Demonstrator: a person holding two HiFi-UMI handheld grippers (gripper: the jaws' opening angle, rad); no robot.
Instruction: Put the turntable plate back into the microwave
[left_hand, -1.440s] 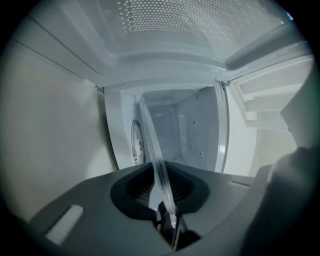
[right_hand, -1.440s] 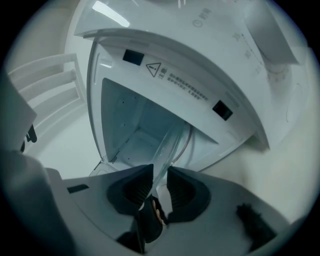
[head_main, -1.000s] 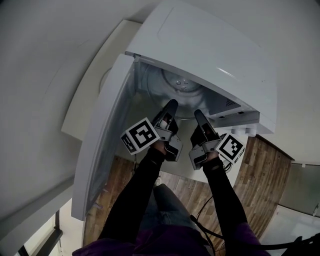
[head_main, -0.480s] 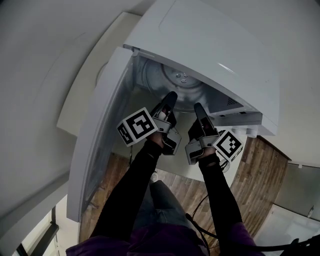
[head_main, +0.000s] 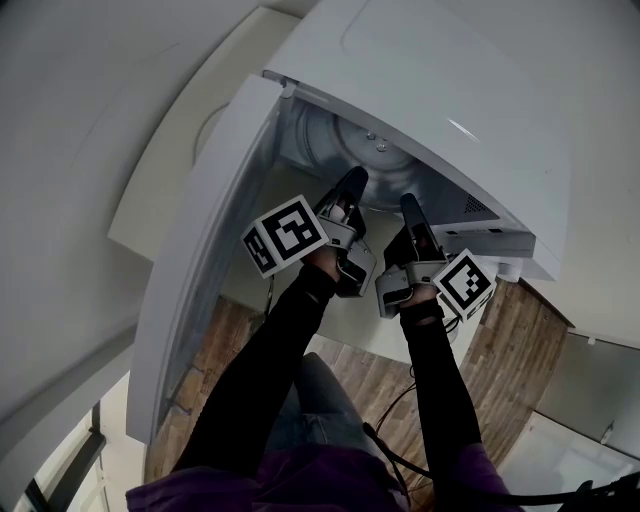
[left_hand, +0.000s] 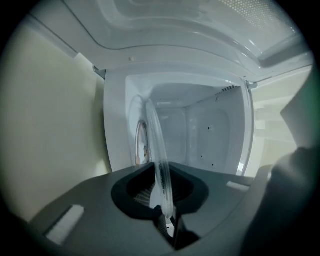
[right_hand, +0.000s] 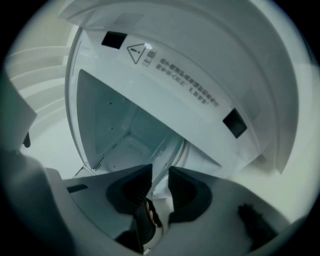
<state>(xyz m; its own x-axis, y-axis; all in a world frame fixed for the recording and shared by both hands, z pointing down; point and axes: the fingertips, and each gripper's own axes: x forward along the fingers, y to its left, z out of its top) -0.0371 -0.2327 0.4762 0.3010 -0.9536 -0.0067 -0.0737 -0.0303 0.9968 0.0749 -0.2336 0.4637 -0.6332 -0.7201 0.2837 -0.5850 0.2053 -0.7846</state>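
Glass, clear: one round turntable plate (left_hand: 157, 155) with a ribbed rim. It is held in the open front of the microwave (head_main: 440, 90), its far part reaching into the cavity (left_hand: 200, 135). It shows edge-on in the left gripper view.

White, painted metal: microwave body, seen from above in the head view. Its door (head_main: 215, 230) is swung wide at the left of that view. The cavity walls are pale, with small holes.

Dark grey plastic: left tool (left_hand: 161, 180), jaws nearly together and pinching the near rim of the plate, which runs up out of the grip. It carries a black-and-white marker cube (head_main: 287, 235).

Dark grey plastic: right tool (right_hand: 156, 175), beside the left one at the cavity mouth, with a marker cube of its own. Its jaws are opening; the plate's rim passes between them, and a gap shows beside it, so the pads do not clamp it.

Black cloth: two sleeves (head_main: 270, 380) of the person, reaching up to the tools.

Brown wood planks: floor (head_main: 500, 350), visible below the microwave.
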